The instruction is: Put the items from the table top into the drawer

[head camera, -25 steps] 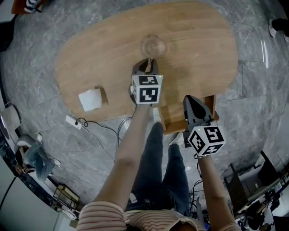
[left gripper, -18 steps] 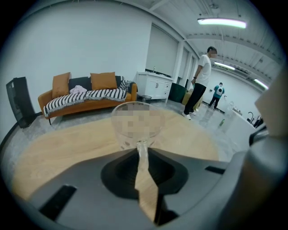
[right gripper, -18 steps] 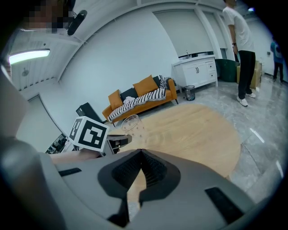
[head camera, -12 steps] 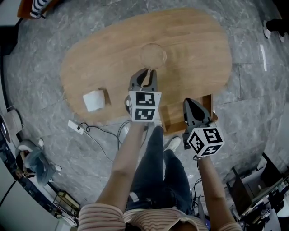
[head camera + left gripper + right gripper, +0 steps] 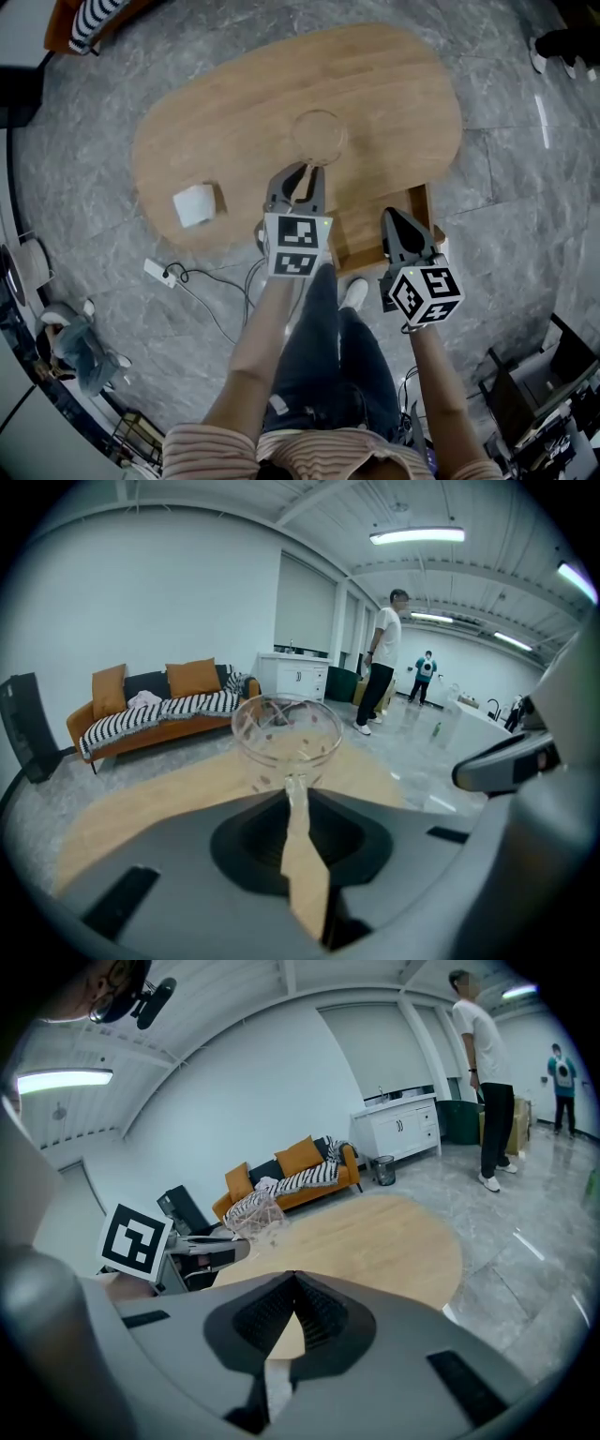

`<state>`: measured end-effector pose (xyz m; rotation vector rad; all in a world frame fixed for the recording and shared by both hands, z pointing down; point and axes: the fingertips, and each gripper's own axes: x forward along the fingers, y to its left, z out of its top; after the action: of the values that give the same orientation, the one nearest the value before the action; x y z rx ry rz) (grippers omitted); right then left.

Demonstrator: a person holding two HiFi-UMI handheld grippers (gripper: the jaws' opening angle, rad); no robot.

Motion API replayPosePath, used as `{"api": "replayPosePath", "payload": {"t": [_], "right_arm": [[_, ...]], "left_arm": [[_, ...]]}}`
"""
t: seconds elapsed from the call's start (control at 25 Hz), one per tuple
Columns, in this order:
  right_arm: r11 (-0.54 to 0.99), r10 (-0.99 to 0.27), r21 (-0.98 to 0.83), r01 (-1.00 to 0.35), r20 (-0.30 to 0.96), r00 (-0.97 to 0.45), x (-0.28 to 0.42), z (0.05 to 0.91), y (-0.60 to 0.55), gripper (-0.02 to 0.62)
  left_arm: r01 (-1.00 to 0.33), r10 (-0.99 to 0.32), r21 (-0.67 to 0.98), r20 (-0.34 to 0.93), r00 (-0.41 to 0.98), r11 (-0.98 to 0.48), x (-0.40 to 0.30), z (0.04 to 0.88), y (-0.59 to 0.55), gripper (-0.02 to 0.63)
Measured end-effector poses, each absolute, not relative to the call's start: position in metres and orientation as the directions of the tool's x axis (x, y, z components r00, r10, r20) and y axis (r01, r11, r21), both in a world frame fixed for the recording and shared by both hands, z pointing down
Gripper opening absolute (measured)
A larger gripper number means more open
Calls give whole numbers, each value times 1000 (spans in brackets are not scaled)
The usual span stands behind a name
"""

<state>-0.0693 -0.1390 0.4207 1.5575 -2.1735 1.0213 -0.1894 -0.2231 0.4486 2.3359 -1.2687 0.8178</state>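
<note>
A clear glass bowl (image 5: 317,137) with small red dots hangs above the oval wooden table (image 5: 225,103). My left gripper (image 5: 300,174) is shut on the bowl's near rim. In the left gripper view the bowl (image 5: 286,728) stands just past the jaws, and the left gripper (image 5: 294,785) pinches its rim. A white box (image 5: 194,204) lies near the table's left front edge. The wooden drawer (image 5: 361,246) stands pulled out under the table's near right edge. My right gripper (image 5: 391,216) hovers over the drawer, shut and empty; in its own view the right gripper (image 5: 293,1279) has its tips together.
A power strip with a cable (image 5: 156,272) lies on the stone floor by the table's near left. A sofa (image 5: 159,705) stands at the far wall. Two people (image 5: 381,663) stand far off on the right. The holder's legs (image 5: 323,347) are just below the drawer.
My left gripper has risen and drawn back toward the near table edge with the bowl in it. The right gripper has shifted only a little over the drawer.
</note>
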Motion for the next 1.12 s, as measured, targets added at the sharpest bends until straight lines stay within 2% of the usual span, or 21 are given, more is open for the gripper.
{"api": "replayPosePath", "payload": {"t": [0.52,1.12], "right_arm": [[143,-771,-379,-914,537,-343,-18,390,-35,8],[134,-781,-378,-916,528,-333,29,385,67,8]], "left_arm": [[-808,-597,44,650,469,-587,-142,420,-98,48],[-784,-597,6,644,477,-621,-98,407,3,48]]}}
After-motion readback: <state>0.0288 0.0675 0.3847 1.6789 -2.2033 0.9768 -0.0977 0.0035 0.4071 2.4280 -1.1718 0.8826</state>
